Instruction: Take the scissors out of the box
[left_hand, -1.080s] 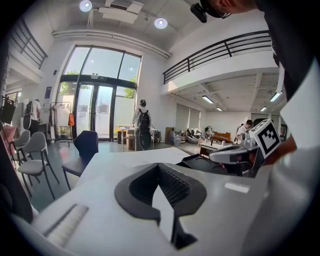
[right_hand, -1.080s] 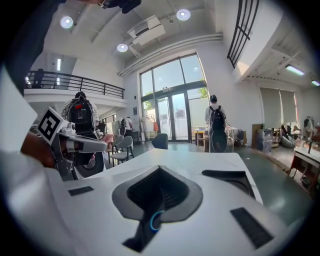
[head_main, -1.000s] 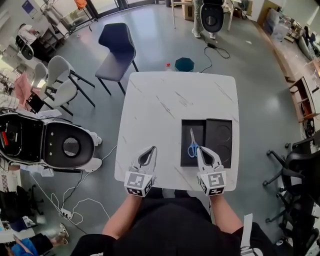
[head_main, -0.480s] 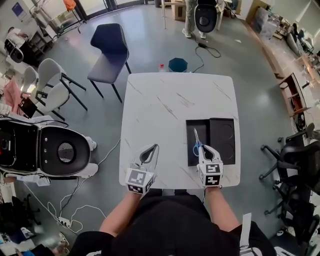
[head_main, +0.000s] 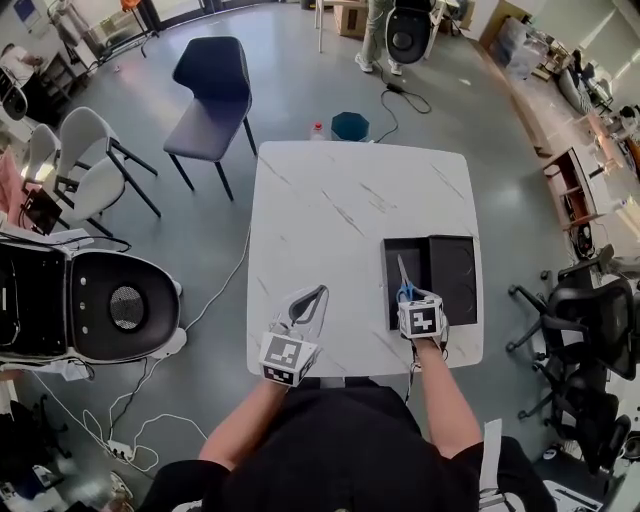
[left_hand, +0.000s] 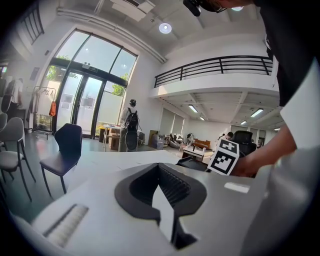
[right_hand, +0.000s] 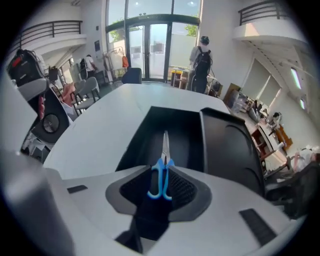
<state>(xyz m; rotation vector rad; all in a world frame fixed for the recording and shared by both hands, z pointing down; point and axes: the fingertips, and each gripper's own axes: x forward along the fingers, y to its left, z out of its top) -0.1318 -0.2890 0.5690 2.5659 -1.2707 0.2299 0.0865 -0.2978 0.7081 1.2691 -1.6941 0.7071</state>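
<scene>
The blue-handled scissors (head_main: 403, 279) (right_hand: 163, 165) lie in the left half of an open black box (head_main: 392, 300) (right_hand: 142, 137) on the white marble table (head_main: 340, 210). Their blades point away from me. My right gripper (head_main: 409, 297) (right_hand: 161, 176) reaches over the box's near edge. It is shut on the blue handles, with a ribbed pad against each side. The blades still rest along the box floor. My left gripper (head_main: 313, 296) (left_hand: 161, 172) hovers over the table's near left part. Its jaws meet at the tips and hold nothing.
The box lid (head_main: 452, 280) (right_hand: 227, 145) lies open to the right of the box, close to the table's right edge. A dark chair (head_main: 207, 95) and white chairs (head_main: 80, 165) stand on the floor to the left, beside a black-and-white machine (head_main: 95, 305). Office chairs (head_main: 580, 320) stand to the right.
My right gripper has moved forward over the box's near edge, and its jaws now sit around the scissors' handles. The left gripper has barely moved. The head view has shifted slightly.
</scene>
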